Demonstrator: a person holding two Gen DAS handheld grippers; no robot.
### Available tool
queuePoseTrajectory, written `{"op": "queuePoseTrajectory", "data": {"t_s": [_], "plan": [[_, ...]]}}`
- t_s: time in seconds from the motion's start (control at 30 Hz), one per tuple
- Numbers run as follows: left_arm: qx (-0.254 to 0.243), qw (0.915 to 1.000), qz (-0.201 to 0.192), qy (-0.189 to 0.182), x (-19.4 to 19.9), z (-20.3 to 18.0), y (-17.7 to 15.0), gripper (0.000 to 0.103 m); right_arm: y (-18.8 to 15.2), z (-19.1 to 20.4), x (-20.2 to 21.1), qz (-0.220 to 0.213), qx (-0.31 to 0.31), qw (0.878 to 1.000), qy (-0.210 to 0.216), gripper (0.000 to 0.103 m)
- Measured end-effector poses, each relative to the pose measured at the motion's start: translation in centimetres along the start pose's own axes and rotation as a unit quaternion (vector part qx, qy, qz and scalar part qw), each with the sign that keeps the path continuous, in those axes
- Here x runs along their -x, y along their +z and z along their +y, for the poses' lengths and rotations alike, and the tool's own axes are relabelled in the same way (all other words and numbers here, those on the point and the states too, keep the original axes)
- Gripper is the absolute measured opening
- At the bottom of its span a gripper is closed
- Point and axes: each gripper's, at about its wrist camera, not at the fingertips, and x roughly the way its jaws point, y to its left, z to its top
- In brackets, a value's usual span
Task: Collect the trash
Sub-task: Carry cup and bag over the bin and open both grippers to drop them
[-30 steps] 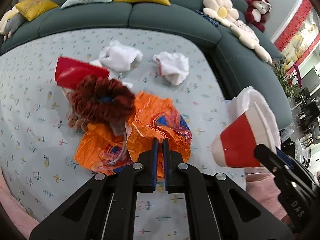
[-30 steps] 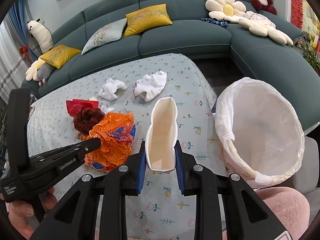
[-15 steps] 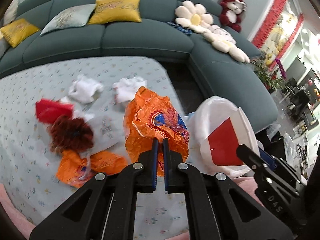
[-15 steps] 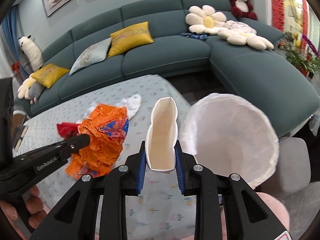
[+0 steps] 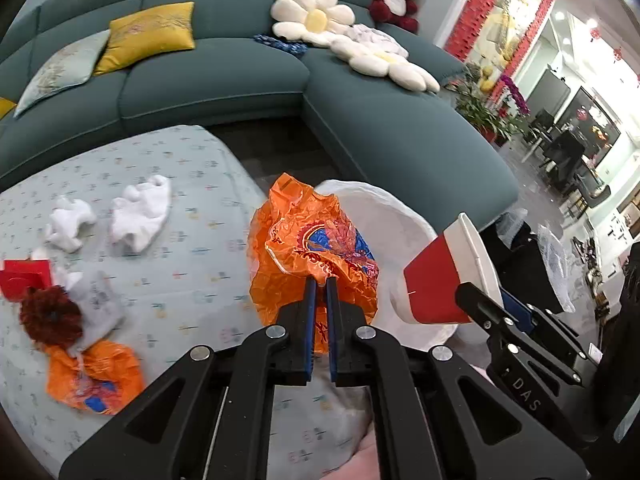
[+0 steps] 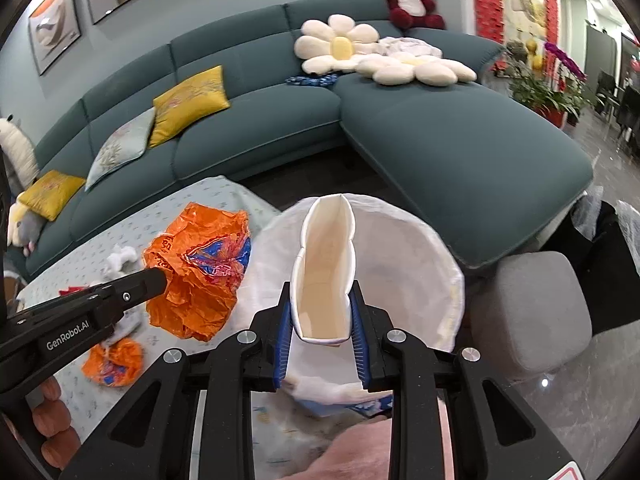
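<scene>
My left gripper (image 5: 319,280) is shut on a crumpled orange plastic bag (image 5: 312,248) and holds it in the air at the table's right edge, beside the white-lined trash bin (image 5: 384,216). The bag also shows in the right wrist view (image 6: 200,272). My right gripper (image 6: 322,316) is shut on a squashed red and white paper cup (image 6: 326,276), held over the bin's opening (image 6: 416,264). The cup also shows in the left wrist view (image 5: 440,280).
On the patterned tablecloth (image 5: 192,240) lie two white tissue wads (image 5: 136,212), a red card (image 5: 24,278), a dark red pom-pom (image 5: 50,316) and a second orange bag (image 5: 92,376). A teal sofa (image 5: 224,76) wraps behind. A grey stool (image 6: 532,312) stands right of the bin.
My left gripper lifted the orange bag off the table and carried it right to the bin. My right gripper moved the cup over the bin's opening.
</scene>
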Motion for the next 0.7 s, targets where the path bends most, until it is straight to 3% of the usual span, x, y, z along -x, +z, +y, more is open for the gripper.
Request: {"op": "queuePoseTrajectory", "data": {"t_s": [0.2,0.33,0.37,0.43,0.6,0.7], "plan": [[-0.018,0.9997,0.011,-0.01,-1.8,-2.4,0.5,0.005,0.4,-1.7,-1.0,0.005,-0.014,1.0,-0.01,0.025],[-0.004,0.9998,0.016,-0.014,-2.7,-2.4,1.0,0.01,0.4,-2.0,-1.4,0.008,-0.019,1.0,-0.012,0.03],[0.0,0.9998,0.014,-0.011,-2.8,-2.4,1.2,0.013,0.5,-2.2,-1.4,0.006,-0.021,1.0,-0.013,0.031],[0.002,0.9999,0.012,-0.008,-2.7,-2.5,1.4,0.029,0.7,-2.3,-1.4,0.004,-0.025,1.0,-0.011,0.032],[0.006,1.0,0.003,0.007,-1.8,-1.9,1.5,0.041,0.7,-1.8,-1.2,0.002,-0.02,1.0,-0.01,0.036],[0.014,0.9998,-0.001,0.014,-1.1,-1.1,1.3,0.043,0.8,-1.3,-0.7,-0.004,-0.015,1.0,-0.008,0.042]]}}
